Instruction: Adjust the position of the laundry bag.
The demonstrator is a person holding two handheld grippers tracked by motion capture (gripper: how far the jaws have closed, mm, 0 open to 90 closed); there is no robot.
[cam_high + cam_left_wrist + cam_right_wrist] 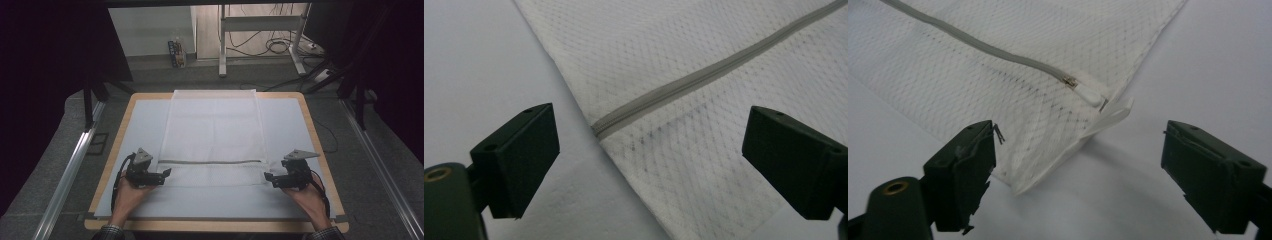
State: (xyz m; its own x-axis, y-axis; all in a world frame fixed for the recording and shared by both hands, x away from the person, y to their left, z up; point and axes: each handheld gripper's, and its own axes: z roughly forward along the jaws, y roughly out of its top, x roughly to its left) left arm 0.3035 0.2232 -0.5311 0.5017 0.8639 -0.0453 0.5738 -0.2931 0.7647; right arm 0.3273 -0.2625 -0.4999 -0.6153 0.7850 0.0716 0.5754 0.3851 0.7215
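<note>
A white mesh bag (212,135) lies flat on the pale mat (145,115), with a grey zipper (210,161) running across it near the front. My left gripper (167,172) is held at the bag's left edge, level with the zipper. In the left gripper view its jaws stand open (649,160) around the zipper's closed end (599,127), touching nothing. My right gripper (267,176) sits at the bag's right edge. In the right gripper view it is open (1078,165), with the bag's front corner (1048,165), the white zipper pull (1088,92) and a white tag (1113,112) between and beyond its jaws.
The mat covers a wooden table (312,125). Metal rails (70,170) run along the floor on both sides. Behind the table stand a frame's legs (222,45), loose cables (280,45) and a small box (176,53).
</note>
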